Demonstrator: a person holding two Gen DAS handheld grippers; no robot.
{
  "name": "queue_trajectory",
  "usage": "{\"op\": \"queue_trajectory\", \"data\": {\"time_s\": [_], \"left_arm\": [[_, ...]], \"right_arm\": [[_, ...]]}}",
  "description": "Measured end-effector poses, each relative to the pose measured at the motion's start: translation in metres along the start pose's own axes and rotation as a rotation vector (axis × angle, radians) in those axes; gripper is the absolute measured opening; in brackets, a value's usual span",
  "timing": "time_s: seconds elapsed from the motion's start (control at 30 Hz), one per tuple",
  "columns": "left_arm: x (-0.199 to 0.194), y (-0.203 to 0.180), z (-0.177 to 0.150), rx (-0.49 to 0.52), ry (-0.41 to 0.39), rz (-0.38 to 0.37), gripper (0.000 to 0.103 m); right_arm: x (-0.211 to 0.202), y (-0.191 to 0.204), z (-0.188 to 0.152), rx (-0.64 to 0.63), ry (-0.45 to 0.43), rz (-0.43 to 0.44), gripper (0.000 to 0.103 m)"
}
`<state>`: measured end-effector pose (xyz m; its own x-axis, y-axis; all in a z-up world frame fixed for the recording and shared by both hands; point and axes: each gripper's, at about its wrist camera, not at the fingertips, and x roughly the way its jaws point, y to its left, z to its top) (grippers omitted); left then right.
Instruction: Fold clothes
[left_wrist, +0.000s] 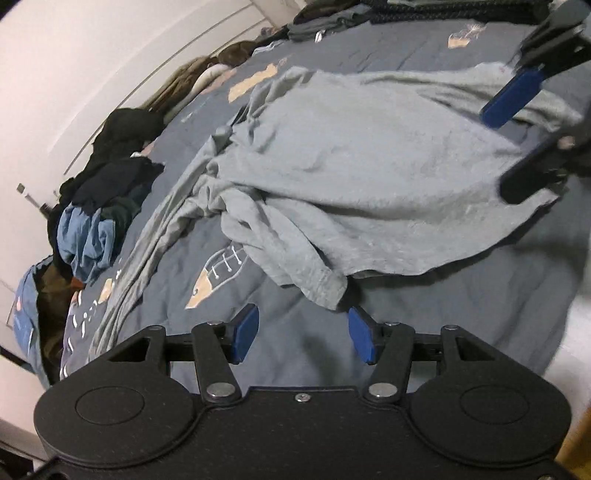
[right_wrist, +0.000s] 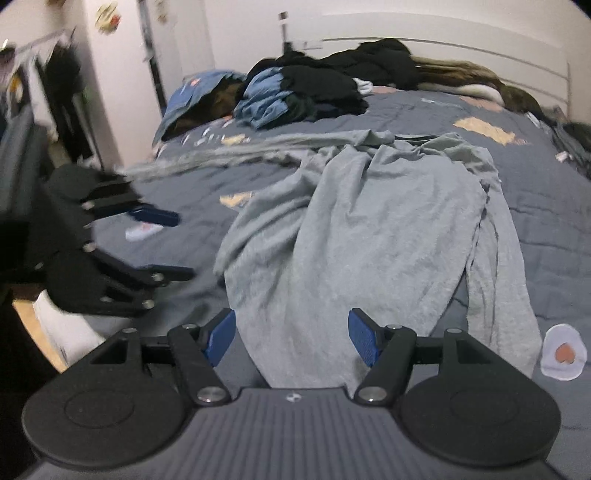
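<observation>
A crumpled light grey long-sleeved garment (left_wrist: 369, 177) (right_wrist: 369, 229) lies spread on the blue-grey bed cover (left_wrist: 480, 306) (right_wrist: 546, 192). One sleeve trails away to the left (right_wrist: 229, 155). My left gripper (left_wrist: 304, 336) hangs open over bare cover, just short of a grey cuff (left_wrist: 325, 291); nothing is between its blue pads. The right wrist view shows it at the left (right_wrist: 173, 245), blurred. My right gripper (right_wrist: 291, 338) stands open at the garment's near hem, with grey cloth lying between its wide-apart pads and not pinched. In the left wrist view it (left_wrist: 517, 140) straddles the garment's right edge.
A heap of dark and blue clothes (right_wrist: 295, 92) (left_wrist: 103, 192) sits near the head of the bed by the white wall. More dark clothes (left_wrist: 332, 22) lie along the far side. A clothes rack (right_wrist: 62, 85) stands beyond the bed's left edge.
</observation>
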<state>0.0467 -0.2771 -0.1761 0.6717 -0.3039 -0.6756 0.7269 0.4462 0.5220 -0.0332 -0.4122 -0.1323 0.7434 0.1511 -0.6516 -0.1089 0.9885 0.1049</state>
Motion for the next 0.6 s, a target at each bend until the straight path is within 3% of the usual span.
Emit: {"op": "queue_trajectory", "data": {"time_s": [0.17, 0.3, 0.33, 0.4, 0.43, 0.6], "left_arm": [[0.013, -0.007, -0.004, -0.057, -0.028, 0.056, 0.054], [0.015, -0.015, 0.000, -0.017, -0.044, 0.072, 0.054], [0.016, -0.015, 0.001, -0.028, -0.049, 0.064, 0.052], [0.018, -0.015, 0.003, -0.051, -0.058, 0.048, 0.028], [0.020, -0.014, 0.004, -0.065, -0.054, 0.040, 0.023], [0.019, 0.002, 0.010, -0.148, -0.086, 0.050, 0.015]], "right_arm": [[0.004, 0.004, -0.012, -0.125, 0.019, -0.071, 0.067], [0.007, 0.006, -0.018, -0.192, 0.027, -0.084, 0.067], [0.008, 0.006, -0.019, -0.196, 0.028, -0.082, 0.067], [0.011, 0.008, -0.022, -0.221, 0.034, -0.089, 0.067], [0.012, 0.009, -0.024, -0.235, 0.036, -0.093, 0.067], [0.018, 0.017, -0.031, -0.307, 0.052, -0.086, 0.067]]}}
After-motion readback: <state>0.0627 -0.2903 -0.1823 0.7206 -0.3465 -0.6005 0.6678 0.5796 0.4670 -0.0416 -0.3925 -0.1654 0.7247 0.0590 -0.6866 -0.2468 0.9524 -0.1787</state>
